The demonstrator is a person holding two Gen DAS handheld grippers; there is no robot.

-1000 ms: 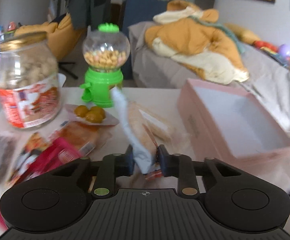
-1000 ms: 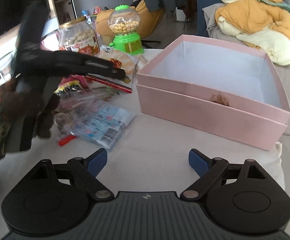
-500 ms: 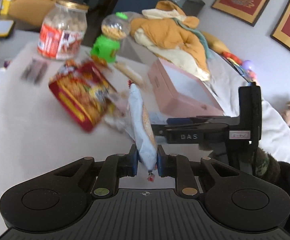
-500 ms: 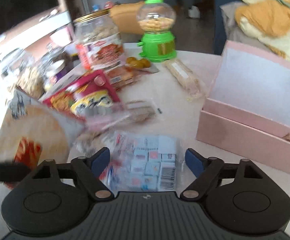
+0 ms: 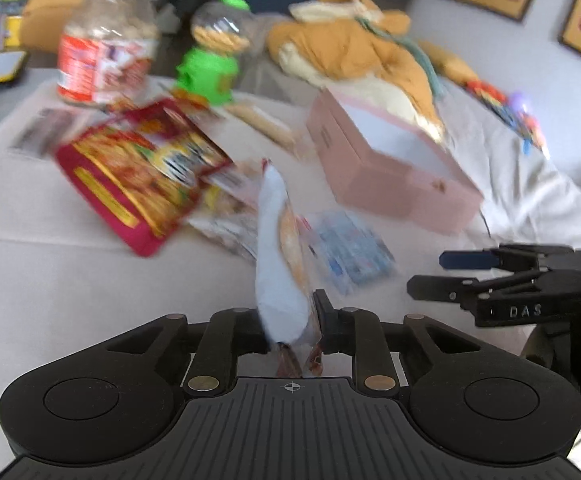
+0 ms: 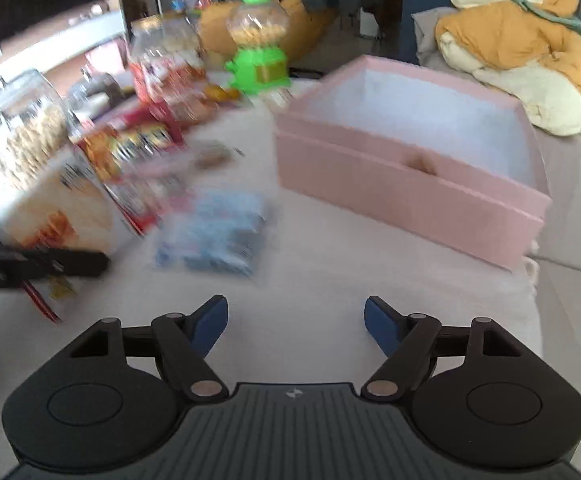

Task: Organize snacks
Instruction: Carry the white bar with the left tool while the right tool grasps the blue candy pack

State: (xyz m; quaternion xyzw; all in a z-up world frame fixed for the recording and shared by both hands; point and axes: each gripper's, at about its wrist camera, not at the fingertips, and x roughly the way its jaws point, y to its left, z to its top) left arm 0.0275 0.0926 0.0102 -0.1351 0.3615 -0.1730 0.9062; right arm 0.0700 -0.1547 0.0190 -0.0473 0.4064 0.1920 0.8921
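My left gripper [image 5: 292, 330] is shut on a pale blue snack packet [image 5: 280, 248] and holds it upright above the white table. The same packet shows in the right wrist view [image 6: 66, 208], held by the left gripper [image 6: 102, 260] at the left edge. My right gripper [image 6: 294, 320] is open and empty over the table, and it shows at the right of the left wrist view [image 5: 430, 272]. An open pink box [image 6: 402, 184] stands to the right, also in the left wrist view [image 5: 386, 176]. A blue-white candy bag [image 6: 214, 232] lies in front of the right gripper.
A red snack bag [image 5: 138, 172], a large nut jar [image 5: 106, 40], a green candy dispenser [image 6: 256, 44] and a second glass jar [image 6: 22, 128] crowd the table's left and back. A sofa with an orange blanket [image 6: 530, 40] lies behind the box.
My left gripper has swung with the packet so the pink box sits nearer the middle of its view. My right gripper has turned right toward the box. Both views are motion blurred.
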